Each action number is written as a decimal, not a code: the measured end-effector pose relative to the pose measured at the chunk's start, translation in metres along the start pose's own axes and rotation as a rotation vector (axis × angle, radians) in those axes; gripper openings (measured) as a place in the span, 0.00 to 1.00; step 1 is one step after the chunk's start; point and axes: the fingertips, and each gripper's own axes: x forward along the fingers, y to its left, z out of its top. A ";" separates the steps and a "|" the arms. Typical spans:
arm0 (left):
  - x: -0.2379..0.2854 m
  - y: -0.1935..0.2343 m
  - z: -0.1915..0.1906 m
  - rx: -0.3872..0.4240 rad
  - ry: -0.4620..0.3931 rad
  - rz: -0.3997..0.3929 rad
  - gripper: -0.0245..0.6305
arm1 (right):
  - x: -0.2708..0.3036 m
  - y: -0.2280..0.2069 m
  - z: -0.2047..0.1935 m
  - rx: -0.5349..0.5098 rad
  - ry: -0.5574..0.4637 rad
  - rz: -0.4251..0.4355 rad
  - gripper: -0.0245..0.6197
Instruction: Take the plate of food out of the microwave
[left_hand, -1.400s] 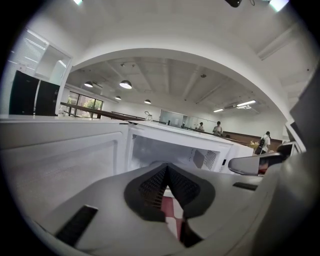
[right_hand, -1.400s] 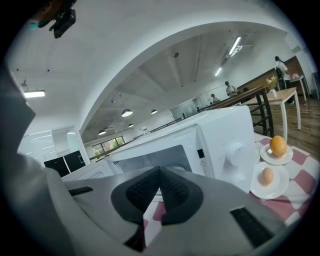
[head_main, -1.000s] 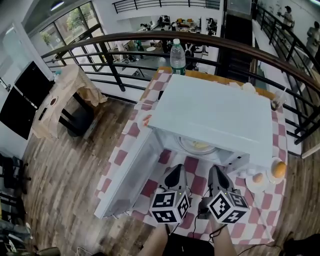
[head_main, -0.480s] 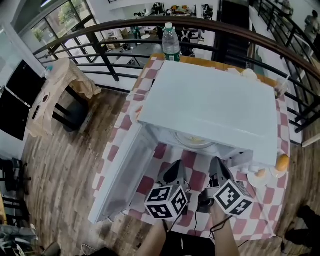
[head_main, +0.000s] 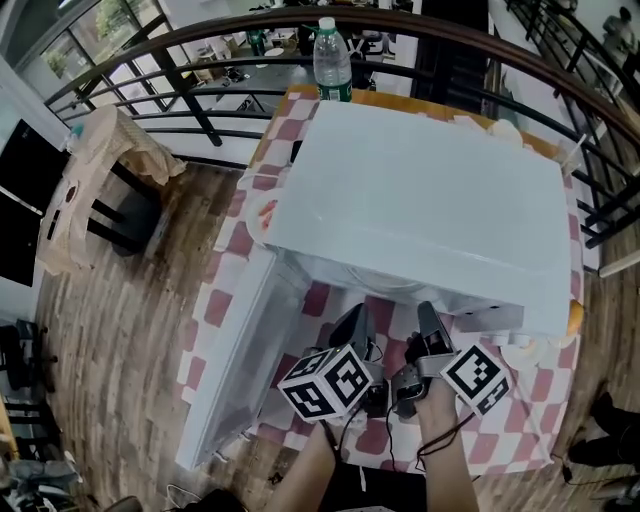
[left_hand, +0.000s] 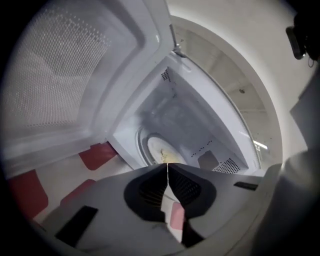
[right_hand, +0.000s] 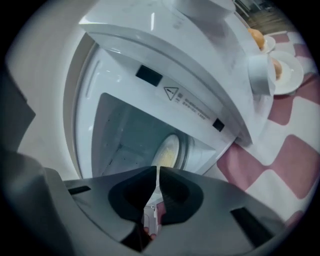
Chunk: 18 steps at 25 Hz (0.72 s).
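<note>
The white microwave stands on the checked table with its door swung wide to the left. Its roof hides the plate in the head view. Both gripper views look into the cavity, where the plate of yellowish food sits on the turntable. My left gripper hangs just before the opening, its jaws opening a hairline apart with nothing between them. To its right, my right gripper has jaws opening to a narrow slit, also empty.
A water bottle stands behind the microwave by the railing. Small white plates with round orange-brown foods sit to the microwave's right. Cables trail under my grippers. A cloth-covered chair stands on the wood floor at left.
The view has tipped forward, so the microwave's roof now covers the plate. Both grippers have moved a little closer to the microwave's opening.
</note>
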 end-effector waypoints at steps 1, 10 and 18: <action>0.003 0.002 0.001 -0.016 0.008 -0.002 0.09 | 0.004 -0.001 0.001 0.011 -0.003 0.001 0.10; 0.025 0.013 0.007 -0.083 0.043 -0.013 0.11 | 0.026 -0.012 0.005 0.169 -0.028 -0.039 0.15; 0.030 0.018 0.004 -0.046 0.083 -0.020 0.11 | 0.038 -0.023 -0.001 0.268 -0.039 -0.069 0.20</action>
